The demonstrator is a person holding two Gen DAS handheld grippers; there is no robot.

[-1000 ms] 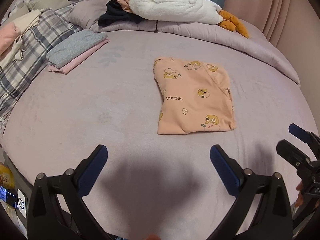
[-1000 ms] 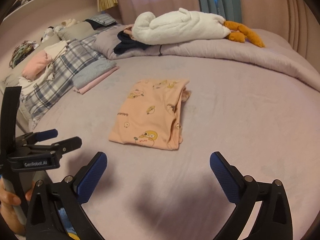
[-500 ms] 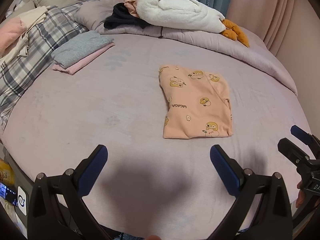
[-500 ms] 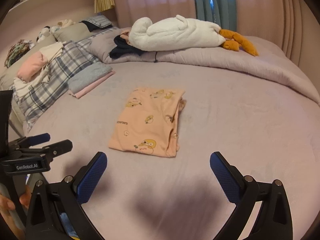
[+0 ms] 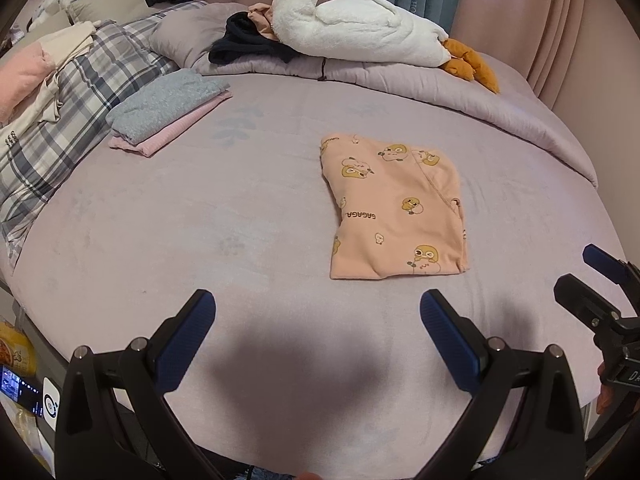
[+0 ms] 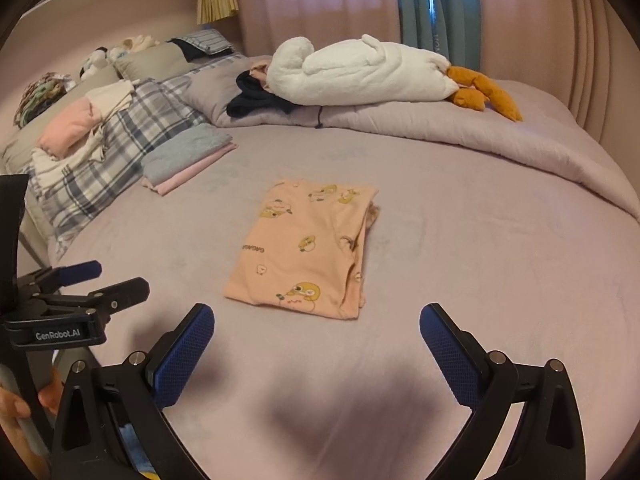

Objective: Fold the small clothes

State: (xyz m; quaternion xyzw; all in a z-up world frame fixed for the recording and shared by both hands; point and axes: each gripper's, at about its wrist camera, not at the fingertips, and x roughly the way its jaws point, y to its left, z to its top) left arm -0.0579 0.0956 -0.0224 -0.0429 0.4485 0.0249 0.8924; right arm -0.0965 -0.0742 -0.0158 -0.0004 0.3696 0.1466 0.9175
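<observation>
Both tools idle over the near edge of the bed point(image 5: 168, 216). My left gripper point(image 5: 316, 320) is spread wide and empty; my right gripper point(image 6: 316, 332) likewise. The peach printed garment point(image 5: 396, 208) lies folded mid-bed, just beyond both. Risk: lifting it by one edge could spill the loose layers along its right side. A carry toward the folded stack point(image 5: 168, 112), far left, could drag it open.

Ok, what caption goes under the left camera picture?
Folded peach garment lies on the bed, both tools open and empty.
</observation>
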